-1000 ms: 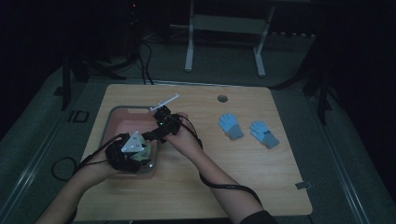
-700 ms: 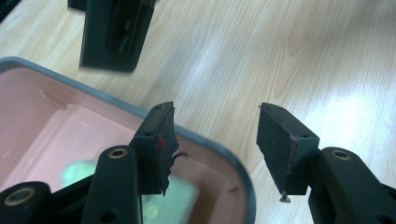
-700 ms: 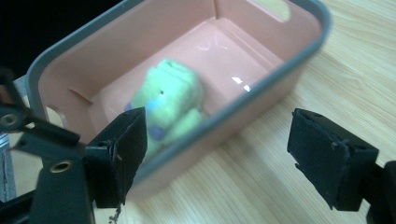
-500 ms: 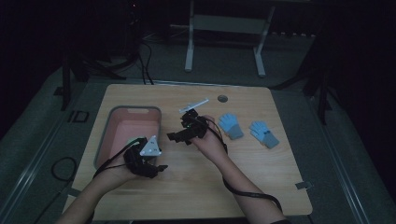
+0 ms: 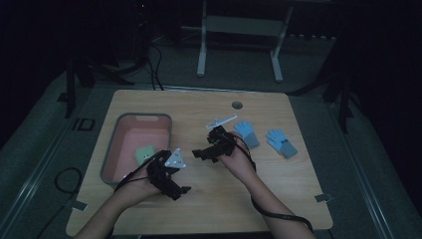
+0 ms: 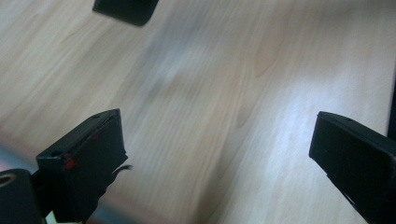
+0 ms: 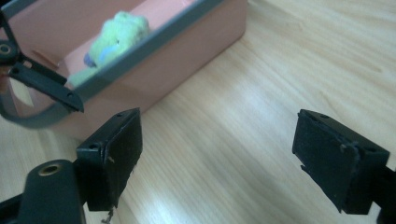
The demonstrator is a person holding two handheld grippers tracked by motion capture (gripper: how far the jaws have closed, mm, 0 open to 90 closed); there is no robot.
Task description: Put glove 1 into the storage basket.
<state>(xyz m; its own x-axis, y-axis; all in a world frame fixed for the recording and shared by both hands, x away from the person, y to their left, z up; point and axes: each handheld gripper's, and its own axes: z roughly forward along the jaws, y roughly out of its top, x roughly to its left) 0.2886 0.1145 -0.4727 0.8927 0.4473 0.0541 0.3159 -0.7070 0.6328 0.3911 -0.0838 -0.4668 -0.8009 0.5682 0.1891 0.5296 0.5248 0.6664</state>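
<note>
Gloves, two blue ones, lying on the right part of the table (image 5: 298, 199), side by side but apart — nearer blue glove (image 5: 247, 133) just beside the right gripper (image 5: 205, 152), farther blue glove (image 5: 281, 143) more toward the right edge. Both with the long axis running roughly from near edge to far edge, a little slanted, fingers toward the far edge as far as can be told in this dim light. Green glove (image 5: 145, 154) resting already inside the pink bin (image 5: 142, 117) near the left edge; seen also from the right gripper view as a pale green bundle (image 7: 114, 35) behind the grey rim.

Left gripper (image 5: 175, 188) low over bare wood just beside the bin's near right corner, jaws wide apart and just opened, nothing between them. Right gripper at the middle of the table, jaws also well apart and empty, facing toward the bin and so away from the blue pair.

Judged from this: right hand clearly the nearer one to the nearer blue glove, which lies behind its jaws — a turn toward the right edge needed first, then probably a grasp across the short width of the glove.
</note>
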